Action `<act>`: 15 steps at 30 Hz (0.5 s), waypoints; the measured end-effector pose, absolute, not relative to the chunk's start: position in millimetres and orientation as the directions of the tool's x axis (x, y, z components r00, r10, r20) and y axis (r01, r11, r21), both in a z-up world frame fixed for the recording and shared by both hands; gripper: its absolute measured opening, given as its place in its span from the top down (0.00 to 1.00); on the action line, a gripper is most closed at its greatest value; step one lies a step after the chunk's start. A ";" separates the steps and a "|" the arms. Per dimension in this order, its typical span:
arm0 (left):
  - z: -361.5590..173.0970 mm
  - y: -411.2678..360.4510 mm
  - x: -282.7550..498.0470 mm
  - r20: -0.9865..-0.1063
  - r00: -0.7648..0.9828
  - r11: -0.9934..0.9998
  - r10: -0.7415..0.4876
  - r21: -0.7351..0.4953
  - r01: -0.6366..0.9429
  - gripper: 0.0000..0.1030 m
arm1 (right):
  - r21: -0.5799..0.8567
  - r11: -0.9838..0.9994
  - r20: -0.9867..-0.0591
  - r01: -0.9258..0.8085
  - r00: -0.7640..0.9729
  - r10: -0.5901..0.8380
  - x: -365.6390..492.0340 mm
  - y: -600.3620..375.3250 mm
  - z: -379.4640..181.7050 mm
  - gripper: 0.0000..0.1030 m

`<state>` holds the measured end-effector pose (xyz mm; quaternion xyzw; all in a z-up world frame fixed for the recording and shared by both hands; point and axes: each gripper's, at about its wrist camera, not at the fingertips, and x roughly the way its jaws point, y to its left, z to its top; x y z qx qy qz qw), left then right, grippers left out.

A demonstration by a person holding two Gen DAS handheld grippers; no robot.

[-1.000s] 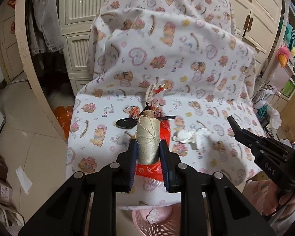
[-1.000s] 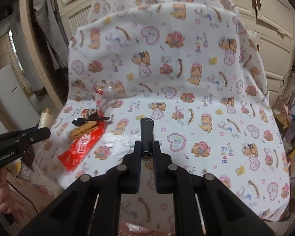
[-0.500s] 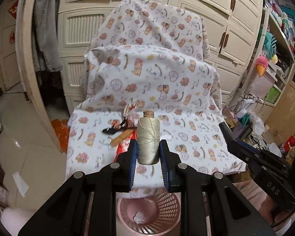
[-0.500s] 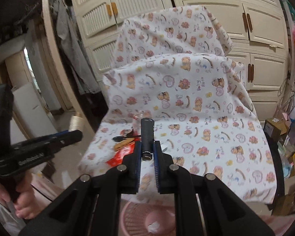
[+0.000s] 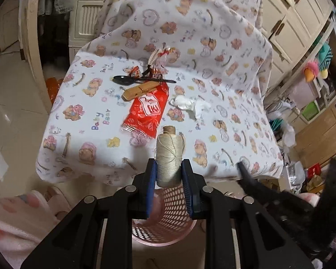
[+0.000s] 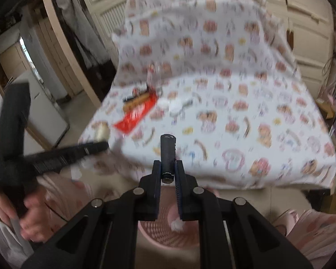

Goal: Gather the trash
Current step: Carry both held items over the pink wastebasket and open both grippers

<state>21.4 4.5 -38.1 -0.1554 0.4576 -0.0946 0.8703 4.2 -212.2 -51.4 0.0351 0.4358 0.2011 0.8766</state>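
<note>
My left gripper [image 5: 169, 174] is shut on a spool of beige twine [image 5: 169, 155], held upright above the pink perforated basket [image 5: 168, 224] at the front edge of the cloth-covered table [image 5: 89, 139]. My right gripper [image 6: 168, 171] is shut on a short black cylinder [image 6: 168, 154], also over the pink basket [image 6: 168, 235], which holds a white crumpled scrap [image 6: 177, 225]. On the table lie a red wrapper [image 5: 147, 109], a wooden clothespin [image 5: 140, 92], a black spoon [image 5: 136, 80] and crumpled white tissue [image 5: 190, 104].
A beaded trinket [image 5: 159, 62] lies behind the spoon. The bear-print cloth rises over a chair back [image 5: 190, 18]. Cream cabinets [image 5: 286, 22] stand behind, cluttered shelves and boxes [image 5: 313, 112] to the right, a curved wooden frame [image 5: 31, 44] to the left. A person's hand [image 6: 31, 215] holds the left gripper's handle.
Both grippers have tipped downward and drawn closer to the table's front edge, so the basket now sits right under the fingers. The grips on the spool and the cylinder are unchanged.
</note>
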 end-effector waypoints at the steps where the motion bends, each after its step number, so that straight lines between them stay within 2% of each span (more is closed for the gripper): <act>1: -40.1 2.9 20.6 -0.775 0.557 0.939 -0.298 -0.344 0.022 0.79 | 0.255 0.912 -0.757 -0.321 0.521 0.395 5.3 -212.2 -55.9 0.89; 5: -60.0 -11.4 23.8 -0.829 0.467 0.945 -0.309 -0.325 0.047 0.79 | 0.262 0.911 -0.804 -0.318 0.450 0.388 10.8 -207.0 -76.5 0.89; 9: -91.1 -31.2 28.8 -0.897 0.351 0.963 -0.268 -0.264 0.061 0.79 | 0.244 0.925 -0.850 -0.292 0.395 0.348 16.0 -205.8 -98.1 0.88; 15: -134.2 -43.3 32.7 -0.945 0.228 0.972 -0.233 -0.229 0.047 0.79 | 0.257 0.932 -0.897 -0.254 0.296 0.328 28.7 -204.2 -139.7 0.88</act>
